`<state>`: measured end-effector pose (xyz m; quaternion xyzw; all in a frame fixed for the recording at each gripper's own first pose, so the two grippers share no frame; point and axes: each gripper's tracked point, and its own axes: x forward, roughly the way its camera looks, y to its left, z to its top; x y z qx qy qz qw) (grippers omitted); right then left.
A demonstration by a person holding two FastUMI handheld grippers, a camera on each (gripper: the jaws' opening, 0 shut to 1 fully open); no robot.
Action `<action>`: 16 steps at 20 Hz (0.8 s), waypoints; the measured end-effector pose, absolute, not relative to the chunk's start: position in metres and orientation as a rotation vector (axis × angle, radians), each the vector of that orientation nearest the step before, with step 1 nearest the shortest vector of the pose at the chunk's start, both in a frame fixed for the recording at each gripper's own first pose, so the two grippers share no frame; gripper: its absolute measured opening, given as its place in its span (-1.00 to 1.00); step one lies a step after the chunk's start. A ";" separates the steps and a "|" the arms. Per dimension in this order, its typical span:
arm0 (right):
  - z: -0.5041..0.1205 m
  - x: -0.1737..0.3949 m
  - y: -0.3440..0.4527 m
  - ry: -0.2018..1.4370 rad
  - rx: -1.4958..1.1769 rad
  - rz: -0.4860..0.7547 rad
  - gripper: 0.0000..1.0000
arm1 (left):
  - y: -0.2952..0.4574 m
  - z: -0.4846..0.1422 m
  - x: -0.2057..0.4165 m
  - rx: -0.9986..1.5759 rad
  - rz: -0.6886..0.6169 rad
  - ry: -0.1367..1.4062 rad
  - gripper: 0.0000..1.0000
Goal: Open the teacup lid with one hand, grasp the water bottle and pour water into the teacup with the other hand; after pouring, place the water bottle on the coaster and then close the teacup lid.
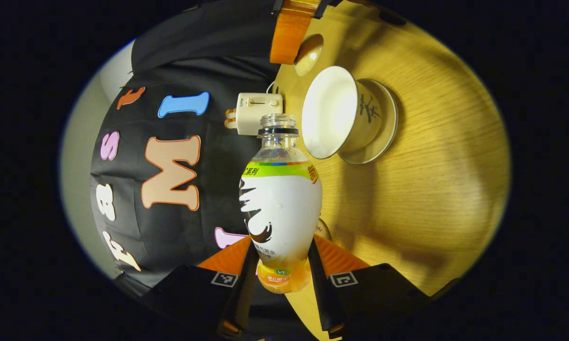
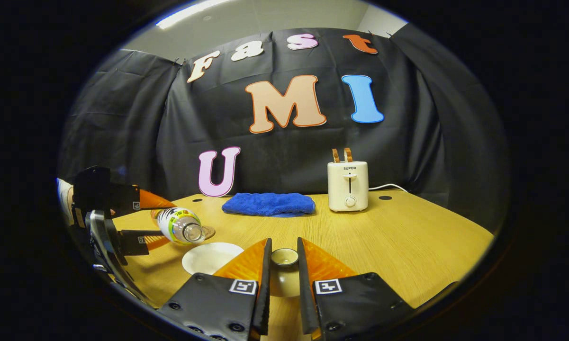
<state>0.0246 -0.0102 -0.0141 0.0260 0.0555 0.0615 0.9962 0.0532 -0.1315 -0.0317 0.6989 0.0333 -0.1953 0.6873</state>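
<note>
Clamped between the fingers of the left gripper [image 1: 283, 265], low in the left gripper view, the water bottle [image 1: 280, 208] is gripped near its base, both fingers pressing its sides. Beyond those fingers the bottle's uncapped neck is seen pointing at the rim of the teacup [image 1: 341, 112], whose pale inside is turned toward the camera and which is seated on a saucer [image 1: 383, 128]. Behind both, the wooden bench [image 1: 436, 189] is spread to the right of the fingers, and a cream toaster [image 1: 258, 112] is placed just past the bottle's mouth, to the left of the teacup.

In the right gripper view the bench [image 2: 407, 246] is laid out ahead of the fingers of the right gripper [image 2: 283, 270], which are closed on the knob of the teacup lid [image 2: 284, 258]; the lid is held between them. Far ahead a blue cloth [image 2: 268, 203] is folded on the bench, slightly left of the fingers' line, and the toaster [image 2: 347, 184] is stood to its right. To the left of the fingers the open teacup [image 2: 212, 258] is seen, with the tipped water bottle [image 2: 177, 225] above its far edge, mouth toward the teacup, carried by the left gripper [image 2: 139, 218]. Whether water is running cannot be told.
</note>
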 end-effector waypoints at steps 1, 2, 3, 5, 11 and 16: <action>-0.014 0.024 -0.010 0.111 0.052 0.123 -0.36 | -0.132 -0.031 0.056 1.592 -0.435 0.072 0.10; -0.014 0.025 -0.009 0.111 0.051 0.124 -0.40 | -0.129 -0.029 0.056 1.617 -0.436 0.074 0.10; -0.014 0.024 -0.009 0.110 0.050 0.123 -0.40 | -0.129 -0.030 0.057 1.637 -0.437 0.075 0.10; -0.014 0.025 -0.010 0.109 0.049 0.122 -0.40 | -0.130 -0.027 0.058 1.680 -0.435 0.070 0.10; -0.013 0.025 -0.010 0.108 0.055 0.123 -0.41 | -0.130 -0.026 0.057 1.754 -0.437 0.072 0.10; -0.013 0.025 -0.010 0.105 0.049 0.121 -0.40 | -0.129 -0.020 0.057 1.830 -0.439 0.074 0.11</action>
